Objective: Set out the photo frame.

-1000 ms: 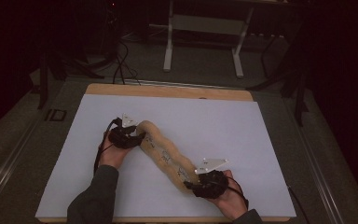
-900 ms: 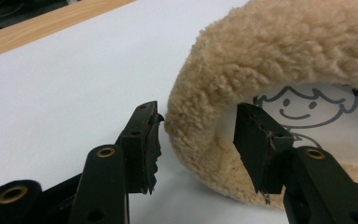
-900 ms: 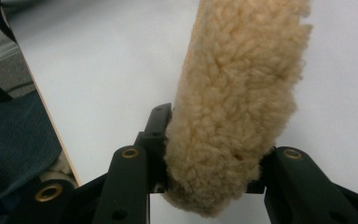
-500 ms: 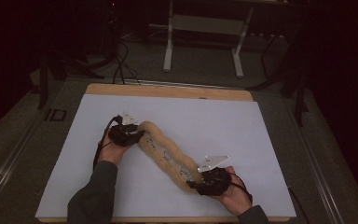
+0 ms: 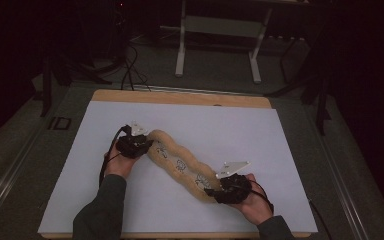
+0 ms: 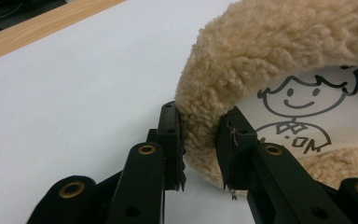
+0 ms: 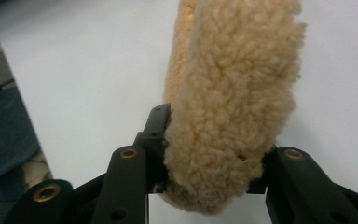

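Left tool (image 6: 200, 154) closing on fleece roll (image 5: 180, 165) | white sheet (image 5: 260, 135) | dark room

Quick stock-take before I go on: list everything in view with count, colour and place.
Long fleecy tan fabric piece with cartoon print: one, tan, lying slantwise mid-table.
White sheet covering the table: one, white, under the fabric.
Wooden table edge: one, light brown, far side.
White metal stand legs: two, white, on the floor beyond the table.
Black cables: several, black, floor at far left.
Left gripper: one, black, jaws just closing on the fabric's far end.
Right gripper: one, black, clamping the near end.
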### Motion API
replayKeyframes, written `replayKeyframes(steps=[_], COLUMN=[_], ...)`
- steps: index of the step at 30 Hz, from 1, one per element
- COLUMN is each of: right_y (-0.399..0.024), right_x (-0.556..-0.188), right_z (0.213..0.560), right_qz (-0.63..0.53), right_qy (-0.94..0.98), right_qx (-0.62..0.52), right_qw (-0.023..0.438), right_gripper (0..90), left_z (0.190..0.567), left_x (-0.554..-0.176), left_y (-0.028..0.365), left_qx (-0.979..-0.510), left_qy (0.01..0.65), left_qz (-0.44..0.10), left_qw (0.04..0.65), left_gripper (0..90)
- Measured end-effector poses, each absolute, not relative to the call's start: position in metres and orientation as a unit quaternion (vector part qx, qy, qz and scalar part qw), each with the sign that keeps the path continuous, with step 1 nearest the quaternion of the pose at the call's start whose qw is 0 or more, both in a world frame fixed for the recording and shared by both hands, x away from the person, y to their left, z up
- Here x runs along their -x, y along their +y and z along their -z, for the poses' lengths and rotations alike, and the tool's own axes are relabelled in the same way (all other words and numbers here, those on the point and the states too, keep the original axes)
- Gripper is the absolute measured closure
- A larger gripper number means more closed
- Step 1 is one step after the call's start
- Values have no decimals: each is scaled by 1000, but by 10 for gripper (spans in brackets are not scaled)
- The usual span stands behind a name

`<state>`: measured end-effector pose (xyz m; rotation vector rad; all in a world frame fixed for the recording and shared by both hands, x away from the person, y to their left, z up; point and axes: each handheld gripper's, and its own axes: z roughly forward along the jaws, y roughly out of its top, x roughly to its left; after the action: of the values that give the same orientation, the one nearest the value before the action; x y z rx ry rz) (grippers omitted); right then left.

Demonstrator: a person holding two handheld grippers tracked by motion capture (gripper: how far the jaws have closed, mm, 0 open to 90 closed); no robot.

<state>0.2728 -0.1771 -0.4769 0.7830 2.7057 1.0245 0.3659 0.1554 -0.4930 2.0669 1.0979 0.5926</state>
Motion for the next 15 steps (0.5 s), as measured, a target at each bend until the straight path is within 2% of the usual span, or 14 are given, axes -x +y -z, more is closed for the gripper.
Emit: replayKeyframes(steps=[15], right_y=[-186], right_x=[-288], right_z=[474], right_qz=[-319], right_qy=[892], right_qx=[-302], right_qw=[106], right_gripper=[620], left_z=[499], left_x=[-352], left_y=[160], left_qx=[-774], left_qy=[446], left_qz=[-242], left_qw=[378], left_gripper=[740])
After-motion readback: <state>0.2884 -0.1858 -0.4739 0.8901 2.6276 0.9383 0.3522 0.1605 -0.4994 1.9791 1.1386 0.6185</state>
